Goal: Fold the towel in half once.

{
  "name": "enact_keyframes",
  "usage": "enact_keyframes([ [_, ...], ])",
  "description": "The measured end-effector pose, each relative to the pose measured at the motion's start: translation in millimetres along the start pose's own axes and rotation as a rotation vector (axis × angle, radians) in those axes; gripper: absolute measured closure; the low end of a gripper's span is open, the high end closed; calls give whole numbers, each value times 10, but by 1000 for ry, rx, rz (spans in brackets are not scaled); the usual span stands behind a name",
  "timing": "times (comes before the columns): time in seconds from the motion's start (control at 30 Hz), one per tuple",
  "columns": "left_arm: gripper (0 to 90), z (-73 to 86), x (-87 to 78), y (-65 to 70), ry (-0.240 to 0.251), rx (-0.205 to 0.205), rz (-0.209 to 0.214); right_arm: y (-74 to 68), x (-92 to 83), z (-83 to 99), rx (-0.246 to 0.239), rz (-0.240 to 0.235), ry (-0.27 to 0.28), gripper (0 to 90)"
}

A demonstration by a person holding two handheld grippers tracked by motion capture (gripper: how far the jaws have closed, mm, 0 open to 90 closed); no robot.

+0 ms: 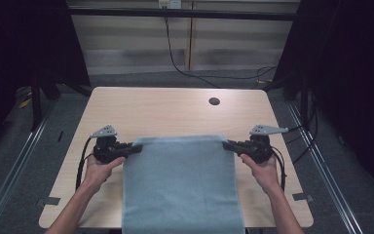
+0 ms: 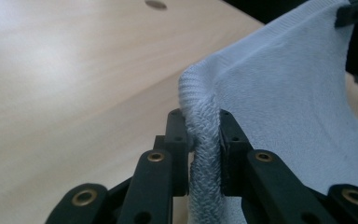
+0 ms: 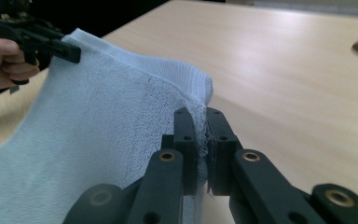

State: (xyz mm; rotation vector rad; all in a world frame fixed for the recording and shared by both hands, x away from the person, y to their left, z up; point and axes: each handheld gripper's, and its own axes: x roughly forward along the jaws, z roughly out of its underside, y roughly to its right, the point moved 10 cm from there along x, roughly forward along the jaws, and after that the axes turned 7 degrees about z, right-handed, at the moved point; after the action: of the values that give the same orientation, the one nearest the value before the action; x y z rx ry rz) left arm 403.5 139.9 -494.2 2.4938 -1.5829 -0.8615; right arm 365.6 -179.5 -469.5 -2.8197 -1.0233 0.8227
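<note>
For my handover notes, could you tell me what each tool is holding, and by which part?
Both hold the light blue towel: the left tool pinches its far left corner, the right tool its far right corner.

A pale wooden desk [image 1: 165, 112] has a round hole [image 1: 214, 101] near its far right corner. Behind its far edge a black cable [image 1: 175, 61] hangs down a slatted wall [image 1: 136, 44].

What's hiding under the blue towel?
Under the towel lies the wooden table, bare around it. Anything beneath stays covered. The left claw and right claw pinch its far corners.
</note>
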Motion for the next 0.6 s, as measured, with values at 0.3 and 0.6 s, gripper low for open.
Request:
enact_keyframes([
  [0.3, 778, -637, -110, -88, 72, 56, -60, 83, -53, -564, -30, 17, 67, 853],
  [0.6, 778, -1259, -232, 20, 154, 112, -52, 224, -174, -1112, -42, 62, 125, 853],
])
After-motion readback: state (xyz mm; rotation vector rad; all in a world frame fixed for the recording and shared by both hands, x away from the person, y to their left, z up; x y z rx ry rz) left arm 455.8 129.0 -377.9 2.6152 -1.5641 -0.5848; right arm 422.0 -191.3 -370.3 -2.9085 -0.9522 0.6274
